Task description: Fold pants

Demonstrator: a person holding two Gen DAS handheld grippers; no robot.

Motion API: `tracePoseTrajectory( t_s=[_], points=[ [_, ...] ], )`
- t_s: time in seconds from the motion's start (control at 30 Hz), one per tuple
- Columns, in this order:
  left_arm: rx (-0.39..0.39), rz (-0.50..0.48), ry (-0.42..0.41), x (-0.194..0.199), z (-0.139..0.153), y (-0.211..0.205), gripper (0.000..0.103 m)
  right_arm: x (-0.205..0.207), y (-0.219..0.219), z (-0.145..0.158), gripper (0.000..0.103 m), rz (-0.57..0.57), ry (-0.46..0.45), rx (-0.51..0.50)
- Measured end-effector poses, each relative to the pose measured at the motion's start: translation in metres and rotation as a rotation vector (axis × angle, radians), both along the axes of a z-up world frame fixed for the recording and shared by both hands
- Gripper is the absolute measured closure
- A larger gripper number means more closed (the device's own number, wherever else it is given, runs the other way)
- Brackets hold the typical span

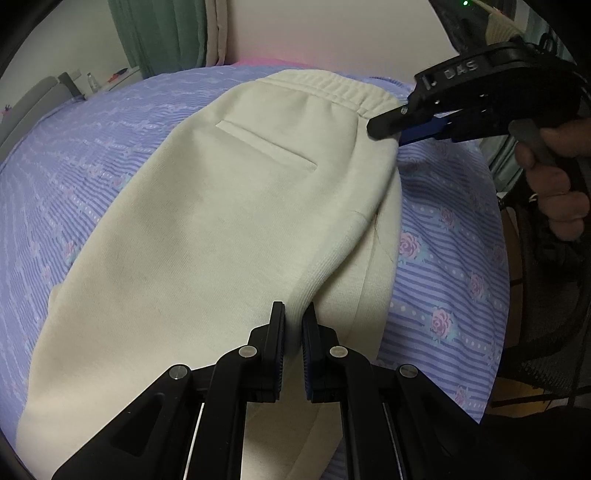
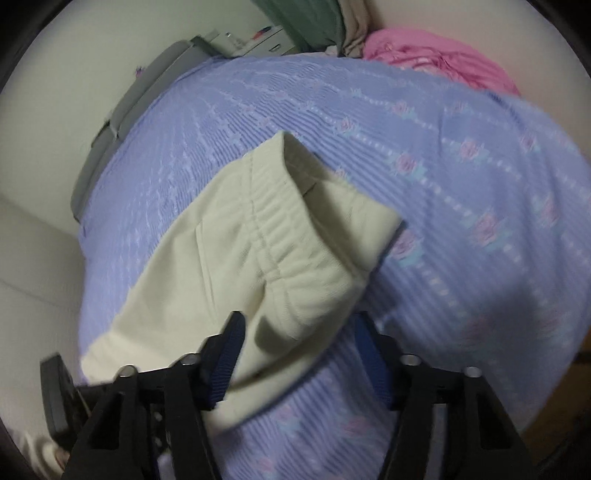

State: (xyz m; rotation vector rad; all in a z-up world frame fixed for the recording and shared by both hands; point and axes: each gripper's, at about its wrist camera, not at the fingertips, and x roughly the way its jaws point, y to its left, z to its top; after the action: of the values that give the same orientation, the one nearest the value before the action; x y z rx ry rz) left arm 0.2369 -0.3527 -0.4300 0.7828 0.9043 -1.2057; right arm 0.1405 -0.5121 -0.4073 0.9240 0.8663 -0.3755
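Cream pants [image 1: 221,229] lie on a purple floral bedspread [image 1: 450,236], folded lengthwise, back pocket up, elastic waistband [image 1: 332,86] at the far end. My left gripper [image 1: 294,314] is shut on a raised fold of the pants near the crotch seam. My right gripper [image 1: 388,131] shows in the left wrist view at the waistband's right corner. In the right wrist view it [image 2: 299,332] is open, its jaws either side of the waistband corner [image 2: 295,266], which lies between them unclamped.
The bedspread [image 2: 443,155] covers the whole bed. A pink blanket [image 2: 443,62] lies at the bed's far end by the wall. Green curtain [image 1: 159,33] and a grey chair [image 1: 33,107] stand beyond the bed. A black mesh chair [image 1: 546,295] is at right.
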Motion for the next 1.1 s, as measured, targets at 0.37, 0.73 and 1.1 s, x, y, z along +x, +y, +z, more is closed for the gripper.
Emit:
tracePoseTrajectory(
  t_s=[0.37, 0.73, 1.1],
  points=[
    [-0.061, 0.036, 0.035, -0.021, 0.023, -0.02, 0.093, -0.002, -0.029, 0.027, 0.089, -0.004, -0.037, -0.051],
    [-0.038, 0.066, 0.033, -0.025, -0.004, -0.025, 0.09, 0.012, -0.046, -0.019, 0.083, 0.055, 0.099, -0.032],
    [-0.09, 0.115, -0.056, -0.046, 0.058, 0.004, 0.07, -0.023, -0.019, 0.063, 0.044, 0.068, 0.086, -0.275]
  ],
)
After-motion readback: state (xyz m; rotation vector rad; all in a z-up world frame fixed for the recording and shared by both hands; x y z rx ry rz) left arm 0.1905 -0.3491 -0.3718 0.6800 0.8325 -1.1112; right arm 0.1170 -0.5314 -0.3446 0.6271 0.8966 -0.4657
